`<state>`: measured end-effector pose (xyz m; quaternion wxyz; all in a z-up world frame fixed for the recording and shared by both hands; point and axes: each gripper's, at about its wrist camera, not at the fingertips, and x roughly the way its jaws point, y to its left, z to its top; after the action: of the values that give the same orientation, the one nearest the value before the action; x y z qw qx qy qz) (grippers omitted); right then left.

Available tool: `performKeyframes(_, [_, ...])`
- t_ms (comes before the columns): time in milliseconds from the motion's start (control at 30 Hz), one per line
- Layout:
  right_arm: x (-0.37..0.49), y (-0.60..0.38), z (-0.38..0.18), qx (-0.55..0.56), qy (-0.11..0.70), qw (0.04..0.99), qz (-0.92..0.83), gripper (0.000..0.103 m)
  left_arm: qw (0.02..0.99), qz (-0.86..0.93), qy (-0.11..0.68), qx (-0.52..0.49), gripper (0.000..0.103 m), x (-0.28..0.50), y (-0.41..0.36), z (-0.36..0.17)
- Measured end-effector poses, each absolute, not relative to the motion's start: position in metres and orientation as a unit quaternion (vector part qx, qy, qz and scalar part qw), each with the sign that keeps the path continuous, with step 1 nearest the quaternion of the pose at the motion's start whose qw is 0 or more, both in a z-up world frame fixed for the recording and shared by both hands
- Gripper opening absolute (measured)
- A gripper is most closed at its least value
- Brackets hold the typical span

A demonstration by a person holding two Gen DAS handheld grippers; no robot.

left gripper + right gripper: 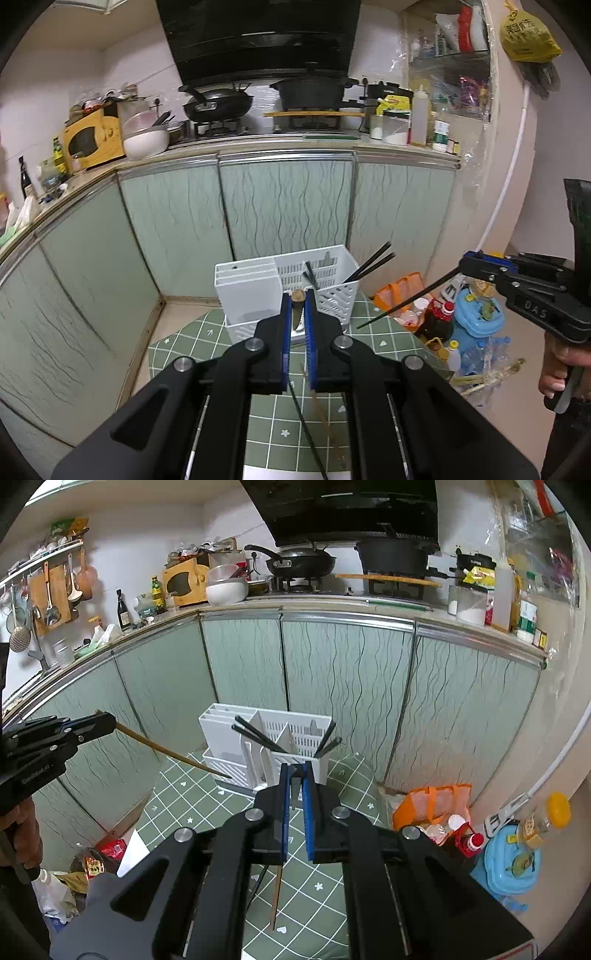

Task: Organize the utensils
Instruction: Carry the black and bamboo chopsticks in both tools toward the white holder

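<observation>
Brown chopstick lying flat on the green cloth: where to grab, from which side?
Likely from above, fingers straddling the brown chopstick near its camera-side end, where it splays from the black chopstick. It lies flat on the tablecloth, leaving no side access.

Chopsticks (258, 734) crowding caddy (295, 746) — floor-side free

The desk (332, 897) wears a green cloth gridded in white lines with small white flowers and hearts. A white slotted utensil holder (295, 738) holds black chopsticks (258, 734). Pale green cabinet doors (343, 672) carry wavy dark lines. Each black claw has blue pads.
</observation>
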<state>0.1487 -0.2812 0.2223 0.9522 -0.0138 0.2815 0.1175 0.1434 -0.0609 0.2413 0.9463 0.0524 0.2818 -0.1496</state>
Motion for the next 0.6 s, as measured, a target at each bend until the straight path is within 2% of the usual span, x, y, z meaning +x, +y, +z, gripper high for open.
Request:
performKeyframes(333, [0.165,-0.28,0.263,-0.016,0.261,0.957,0.124,0.006,0.946,-0.167,0.272,0.056,0.008,0.163,-0.079,0.284])
performKeyframes(600, [0.19,-0.282,0.279,-0.027,0.243,0.963,0.115,0.006,0.945,-0.184,0.267,0.049,0.008,0.191,-0.096,0.29])
